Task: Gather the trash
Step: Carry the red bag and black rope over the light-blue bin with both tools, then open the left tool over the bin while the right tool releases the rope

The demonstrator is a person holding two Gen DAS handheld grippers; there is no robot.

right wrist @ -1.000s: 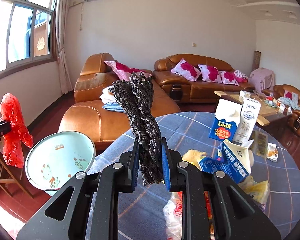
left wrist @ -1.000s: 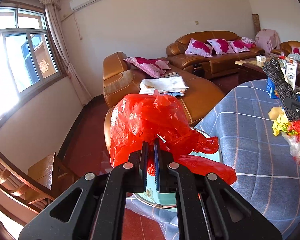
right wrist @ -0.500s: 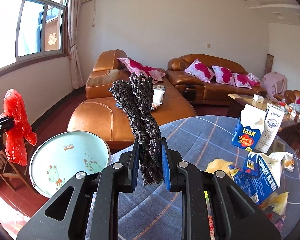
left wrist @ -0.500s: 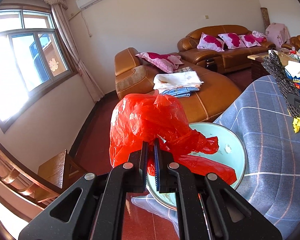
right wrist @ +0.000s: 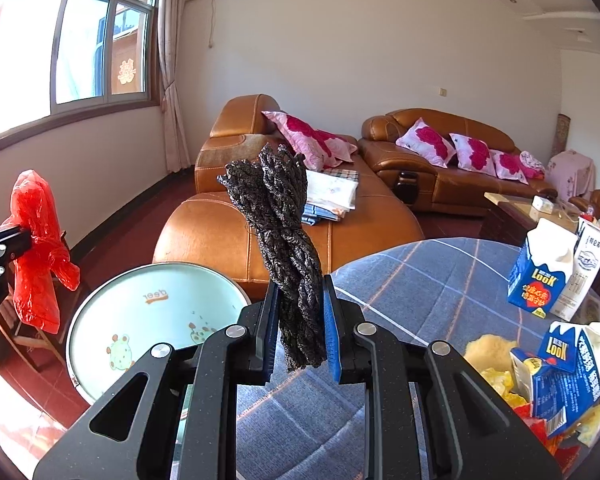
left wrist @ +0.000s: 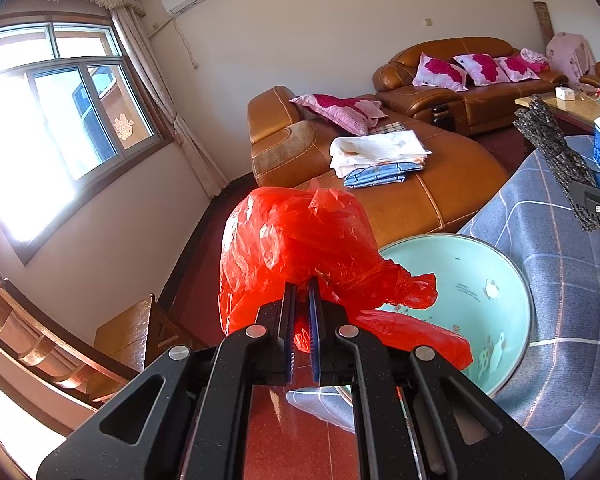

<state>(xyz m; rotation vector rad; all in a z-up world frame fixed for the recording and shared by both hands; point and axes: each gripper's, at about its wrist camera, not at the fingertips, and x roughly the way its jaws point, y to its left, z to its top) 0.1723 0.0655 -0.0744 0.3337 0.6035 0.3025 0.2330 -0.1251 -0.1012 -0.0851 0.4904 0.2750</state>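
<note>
Both jaws pinch trash: red bag point(left wrist: 300, 248), black bundle point(right wrist: 284, 248).

The basin point(right wrist: 156, 312) sits at the worktop's point(right wrist: 420, 280) left edge, possibly overhanging it. Cartons point(right wrist: 540, 280) stand far right, litter point(right wrist: 496, 364) before them, and a sofa point(right wrist: 300, 232) lies behind.

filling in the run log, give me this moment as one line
left gripper: shut on red plastic bag | right gripper: shut on dark twisted bundle | basin: at table edge
</note>
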